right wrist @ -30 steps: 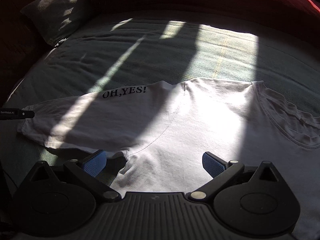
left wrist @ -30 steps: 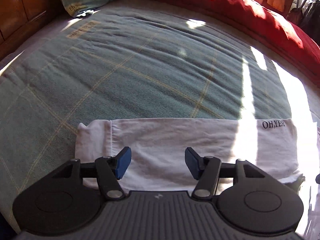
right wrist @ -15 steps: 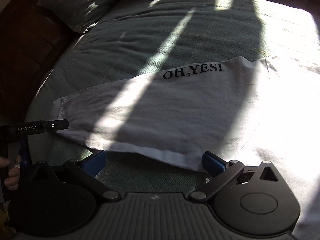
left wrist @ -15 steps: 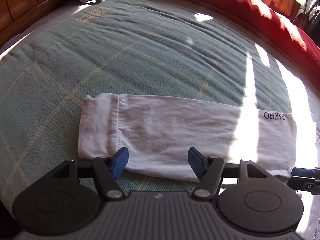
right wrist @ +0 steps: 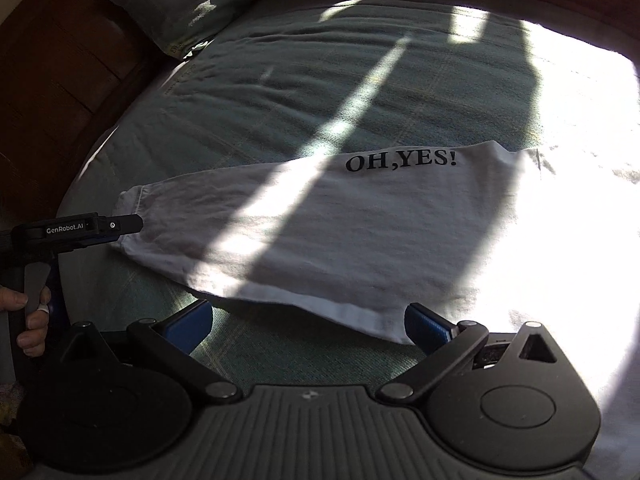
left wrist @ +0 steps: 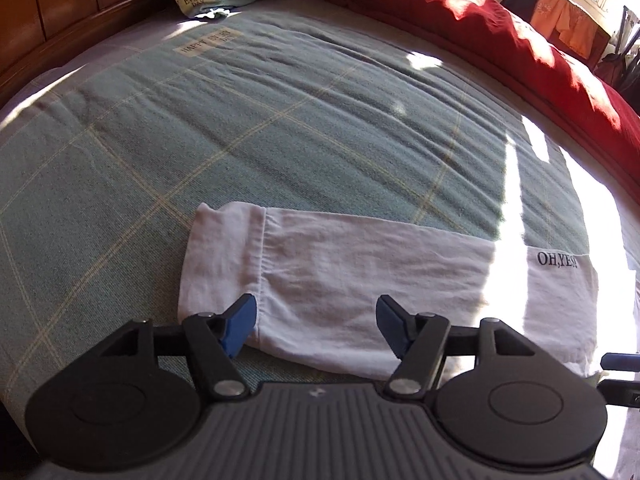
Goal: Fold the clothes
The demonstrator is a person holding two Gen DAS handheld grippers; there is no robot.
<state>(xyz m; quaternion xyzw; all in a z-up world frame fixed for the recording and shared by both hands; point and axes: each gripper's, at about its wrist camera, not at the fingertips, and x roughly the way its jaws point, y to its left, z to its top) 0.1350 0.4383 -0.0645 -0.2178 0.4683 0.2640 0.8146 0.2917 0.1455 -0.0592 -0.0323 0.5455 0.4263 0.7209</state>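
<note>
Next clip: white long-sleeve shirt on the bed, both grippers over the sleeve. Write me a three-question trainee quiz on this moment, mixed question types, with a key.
1. True or false: the left gripper is clamped on the sleeve cuff.
2. Multiple choice: the print on the white shirt reads: A) OH,NO! B) OH,YES! C) HAPPY DAY
3. Short answer: what does the shirt lie on?

Key
1. False. Its jaws stand wide apart over the sleeve's near edge, gripping nothing; the right gripper is likewise open.
2. B.
3. A green checked blanket on the bed, with a red quilt along the far side.
</note>
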